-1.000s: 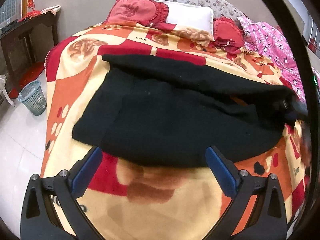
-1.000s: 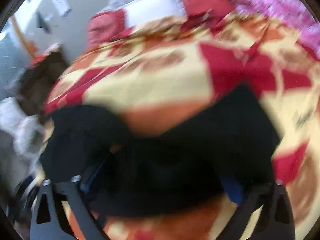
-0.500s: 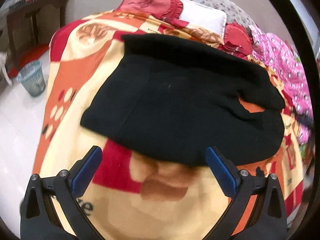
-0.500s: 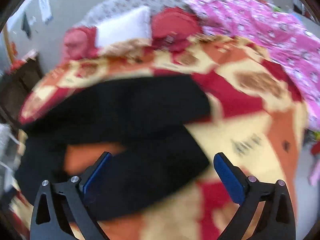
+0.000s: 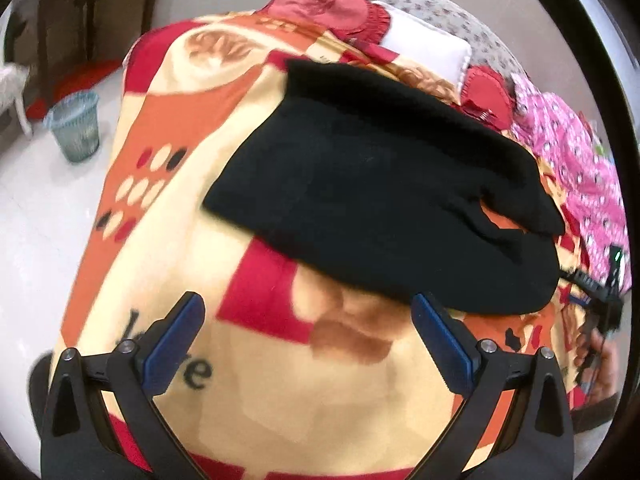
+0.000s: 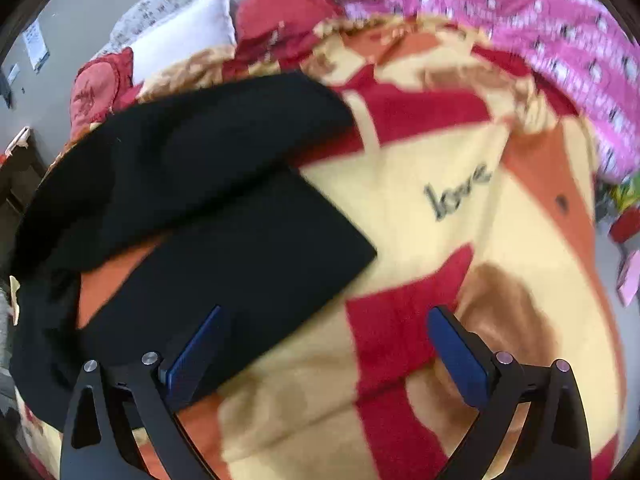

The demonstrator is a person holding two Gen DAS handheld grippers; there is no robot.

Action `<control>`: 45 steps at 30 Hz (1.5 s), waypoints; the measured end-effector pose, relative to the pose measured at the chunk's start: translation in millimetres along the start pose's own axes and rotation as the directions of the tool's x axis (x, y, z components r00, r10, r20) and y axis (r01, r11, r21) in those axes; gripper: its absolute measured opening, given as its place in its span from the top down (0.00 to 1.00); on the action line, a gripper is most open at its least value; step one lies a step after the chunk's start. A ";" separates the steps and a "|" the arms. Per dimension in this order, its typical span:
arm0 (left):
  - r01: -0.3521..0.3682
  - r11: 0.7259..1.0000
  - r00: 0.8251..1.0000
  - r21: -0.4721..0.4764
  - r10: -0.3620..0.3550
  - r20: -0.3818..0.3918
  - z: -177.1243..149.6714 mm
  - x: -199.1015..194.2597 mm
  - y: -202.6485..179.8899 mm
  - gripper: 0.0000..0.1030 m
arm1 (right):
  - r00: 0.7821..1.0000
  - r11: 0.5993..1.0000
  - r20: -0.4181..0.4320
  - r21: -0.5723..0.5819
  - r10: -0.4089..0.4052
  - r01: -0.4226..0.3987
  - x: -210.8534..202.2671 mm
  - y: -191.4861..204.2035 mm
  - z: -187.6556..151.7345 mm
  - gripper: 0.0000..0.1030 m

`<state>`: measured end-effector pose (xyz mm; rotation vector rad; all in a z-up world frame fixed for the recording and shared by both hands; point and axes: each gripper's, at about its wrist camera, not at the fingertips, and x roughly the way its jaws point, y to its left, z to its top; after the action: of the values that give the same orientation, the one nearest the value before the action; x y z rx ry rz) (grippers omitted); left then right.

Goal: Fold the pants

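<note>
Two open claws, one loose fold of black pants

Both claws hang above the bed with nothing in them. The black pants point(image 5: 384, 200) lie across the patterned blanket point(image 5: 168, 128), doubled over so that one layer sits on the other, but not squarely: a wedge of orange blanket shows between the two layers at one side, and the upper layer slants off the lower.

To my eye the step in hand is squaring up this fold and taking a fresh hold for the next one. Doing it well means pinching both layers together at an edge, one claw at each end of that edge, so the cloth lifts evenly and does not slide apart. The gaping side wants drawing in first; the knit looks soft and thick, likely to sag if caught at only one corner.

The left claw point(image 5: 308, 344) stands wide, its blue pads clear of the near hem, over bare blanket. The right claw point(image 6: 324, 348) has just been spreading and is now about as wide as it goes; one pad hovers above the corner of the lower layer, the other over blanket, and nothing is pinched.
</note>
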<state>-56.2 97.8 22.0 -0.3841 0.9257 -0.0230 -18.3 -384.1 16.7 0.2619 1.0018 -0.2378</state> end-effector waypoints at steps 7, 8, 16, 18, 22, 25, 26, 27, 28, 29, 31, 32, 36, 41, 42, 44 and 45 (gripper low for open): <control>0.027 0.997 0.999 -0.075 -0.024 0.042 2.7 10.6 2.9 0.00 | 0.995 0.998 0.085 -0.039 0.050 -0.047 9.5 5.2 0.6 0.00; 0.017 0.998 0.999 -0.066 -0.014 0.051 5.1 13.1 -0.4 0.00 | 0.993 0.997 0.091 -0.041 0.074 -0.070 9.3 7.7 2.0 0.00; -0.032 0.996 0.996 -0.085 0.038 0.078 27.4 36.3 -12.3 0.59 | 0.978 0.983 0.109 -0.061 0.180 -0.175 8.2 16.4 16.2 0.85; -0.022 0.993 0.997 -0.113 0.031 0.073 30.9 39.2 -8.0 0.79 | 0.967 0.973 0.116 -0.002 0.229 -0.230 6.3 5.8 17.6 0.89; 0.036 0.991 0.999 -0.132 -0.030 0.045 35.5 31.8 -2.8 0.86 | 0.934 0.940 0.160 0.066 0.320 -0.333 -12.6 -12.5 10.6 0.89; 0.088 0.987 0.996 -0.136 -0.084 0.037 40.3 18.1 -2.0 0.87 | 0.903 0.911 0.207 0.092 0.377 -0.402 -38.4 -27.5 2.2 0.89; 0.094 0.988 0.995 -0.124 -0.091 0.035 40.8 11.6 -3.2 0.88 | 0.897 0.908 0.220 0.090 0.384 -0.410 -50.9 -31.2 -0.6 0.89; 0.098 0.990 0.995 -0.105 -0.095 0.036 39.7 3.4 -6.8 0.88 | 0.894 0.907 0.232 0.085 0.384 -0.412 -61.4 -32.9 -3.5 0.89; 0.106 0.991 0.994 -0.086 -0.103 0.037 37.9 -6.3 -9.3 0.88 | 0.892 0.909 0.244 0.079 0.380 -0.409 -73.6 -35.0 -7.3 0.89; 0.121 0.990 0.992 -0.069 -0.119 0.036 35.7 -16.4 -10.5 0.88 | 0.891 0.914 0.260 0.069 0.371 -0.400 -92.2 -38.8 -13.6 0.89; 0.149 0.988 0.988 -0.049 -0.148 0.033 29.6 -33.5 -11.3 0.88 | 0.879 0.912 0.291 0.046 0.378 -0.407 -117.1 -43.8 -26.4 0.89; 0.151 0.988 0.988 -0.039 -0.150 0.035 27.1 -39.8 -12.1 0.88 | 0.881 0.918 0.297 0.033 0.368 -0.395 -131.3 -47.1 -36.2 0.89; 0.124 0.992 0.992 -0.011 -0.124 0.022 16.2 -43.6 -2.4 0.88 | 0.908 0.944 0.284 0.025 0.308 -0.328 -145.2 -60.5 -61.6 0.84; 0.034 0.999 0.997 -0.026 -0.036 -0.070 -2.6 -9.4 8.6 0.81 | 0.989 0.991 0.112 0.076 0.101 -0.110 -89.7 -79.2 -73.0 0.77; 0.032 0.999 0.997 -0.034 -0.034 -0.073 -3.7 -8.7 12.1 0.77 | 0.994 0.994 0.087 0.077 0.072 -0.079 -85.7 -80.1 -73.7 0.76; 0.034 0.999 0.999 -0.039 -0.035 -0.039 -5.4 -23.7 17.4 0.77 | 0.992 0.995 0.100 0.060 0.070 -0.076 -92.3 -81.1 -75.0 0.71; 0.013 1.000 1.000 -0.026 -0.013 -0.002 -2.3 -34.3 18.8 0.76 | 0.990 0.995 0.115 0.049 0.077 -0.083 -98.2 -82.2 -76.7 0.60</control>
<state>-81.4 120.8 41.1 -0.4140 0.9262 -0.0235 -156.1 -429.4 52.3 0.3332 0.8722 -0.2046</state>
